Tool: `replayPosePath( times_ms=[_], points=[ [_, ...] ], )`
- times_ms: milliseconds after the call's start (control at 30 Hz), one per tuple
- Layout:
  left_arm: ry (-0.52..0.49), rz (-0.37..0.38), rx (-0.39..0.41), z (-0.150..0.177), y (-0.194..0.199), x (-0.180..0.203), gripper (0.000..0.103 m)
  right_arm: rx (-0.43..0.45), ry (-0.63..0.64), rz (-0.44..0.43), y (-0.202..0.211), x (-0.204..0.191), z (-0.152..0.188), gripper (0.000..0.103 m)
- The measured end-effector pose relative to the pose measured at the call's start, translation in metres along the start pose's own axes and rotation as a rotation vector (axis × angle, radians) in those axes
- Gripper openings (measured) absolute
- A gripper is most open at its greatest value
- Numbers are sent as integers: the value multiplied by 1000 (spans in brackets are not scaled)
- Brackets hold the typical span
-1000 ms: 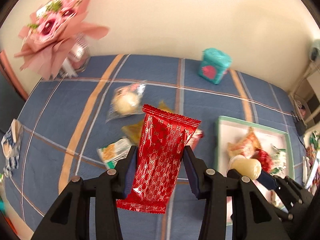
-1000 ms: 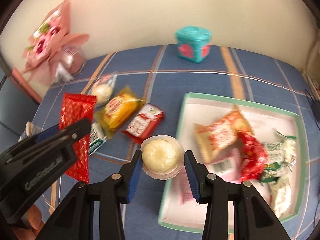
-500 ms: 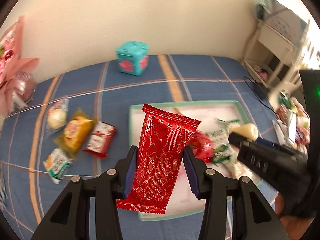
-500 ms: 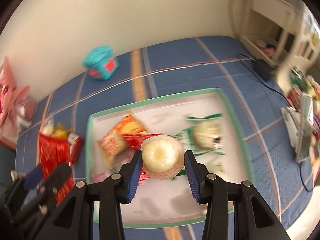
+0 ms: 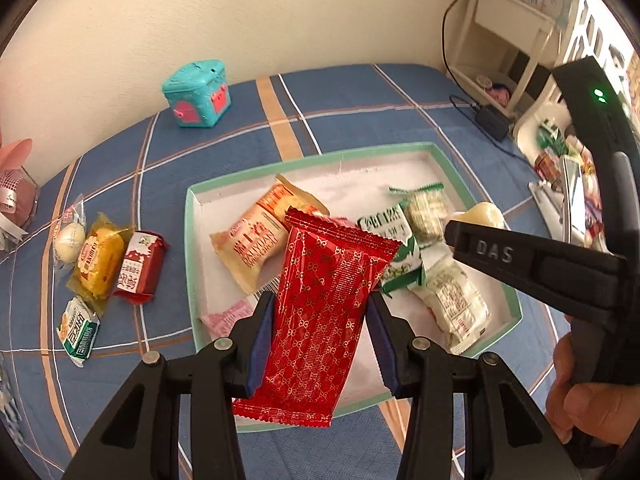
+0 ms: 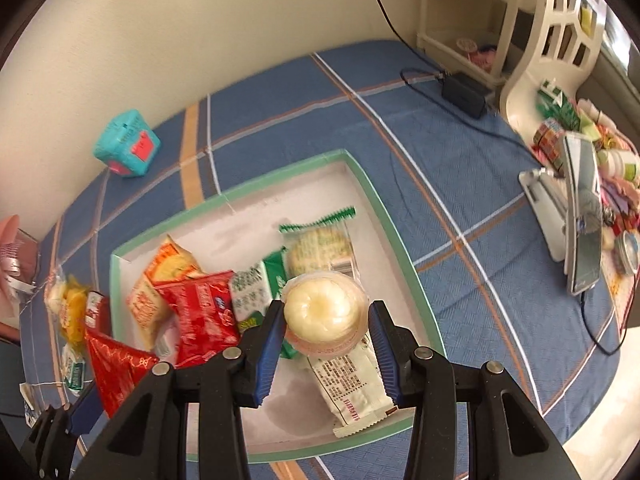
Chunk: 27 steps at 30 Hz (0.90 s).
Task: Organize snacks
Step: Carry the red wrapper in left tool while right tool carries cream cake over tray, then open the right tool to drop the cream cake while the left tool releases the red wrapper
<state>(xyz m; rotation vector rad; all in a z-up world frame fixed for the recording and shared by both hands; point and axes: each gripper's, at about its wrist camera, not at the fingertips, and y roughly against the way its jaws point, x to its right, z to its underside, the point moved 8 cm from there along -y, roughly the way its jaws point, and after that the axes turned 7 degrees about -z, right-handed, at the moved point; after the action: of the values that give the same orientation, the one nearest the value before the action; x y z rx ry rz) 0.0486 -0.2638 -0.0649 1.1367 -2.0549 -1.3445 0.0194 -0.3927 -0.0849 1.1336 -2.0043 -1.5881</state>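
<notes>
From the left wrist view, the left tongs (image 5: 320, 344) are clamped on a red packet (image 5: 326, 296), gripped at its sides about halfway up, so it stands tilted above the near part of the tray (image 5: 456, 168). The foil looks slick and the hold is only on the edges; in my judgement the packet could slide out or fall across the near rim and end up half on the table (image 5: 360, 100) if let go too near the edge. The right tongs (image 5: 456, 228) reach in from the right, close over the same tray, so the two tools could knock each other. Four snacks lie on the cloth to the left of the tray, among them a yellow packet (image 5: 96, 256).

From the right wrist view, the right tongs (image 6: 326, 344) are closed on a clear cup with a pale round sweet (image 6: 322, 312), held over the green and white packets (image 6: 256, 292) in the middle of the tray (image 6: 380, 208). Released there, the round cup would probably land on uneven wrappers and roll or tip. The left side of this view is blurred, so how close the red packet (image 6: 114, 364) is to the tray wall cannot be told.
</notes>
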Motion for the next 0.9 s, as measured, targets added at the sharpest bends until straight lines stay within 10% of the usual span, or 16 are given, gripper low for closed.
replayPosePath(
  times_ms=[900],
  points=[
    [37, -30, -41, 5, -10, -6, 49, -32, 33, 26, 2, -7, 3, 46]
  ],
)
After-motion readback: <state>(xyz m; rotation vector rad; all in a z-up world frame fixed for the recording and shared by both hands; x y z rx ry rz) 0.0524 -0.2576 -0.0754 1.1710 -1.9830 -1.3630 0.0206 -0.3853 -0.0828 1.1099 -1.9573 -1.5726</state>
